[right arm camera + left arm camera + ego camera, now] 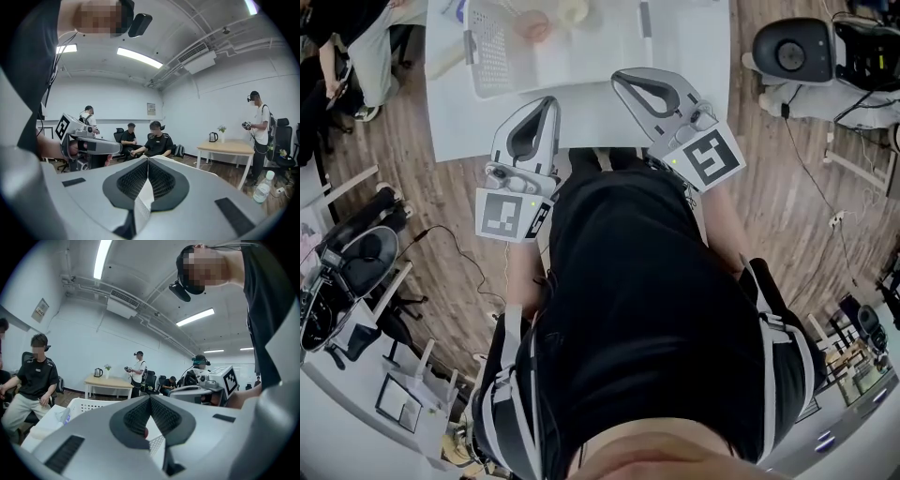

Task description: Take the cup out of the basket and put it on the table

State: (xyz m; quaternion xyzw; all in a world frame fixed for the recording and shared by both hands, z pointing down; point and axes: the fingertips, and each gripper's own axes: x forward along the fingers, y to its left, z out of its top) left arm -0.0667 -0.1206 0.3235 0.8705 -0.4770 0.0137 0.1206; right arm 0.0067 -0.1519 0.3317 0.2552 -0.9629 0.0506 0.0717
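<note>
- Left gripper [550, 103] is hovering over the near part of the white table [675, 94], centre-left in the head view. In the left gripper view its jaws are meeting tip to tip and gripping nothing.
- Right gripper [621, 79] is hovering just to the right of it, also over the table. Its jaws are likewise pressing together with nothing held.
- White perforated basket [492, 52] is sitting on the table, upper left of centre, beyond both gripper tips.
- Pinkish cup [534, 26] is sitting inside the basket near the top edge of the frame, apart from both grippers.
</note>
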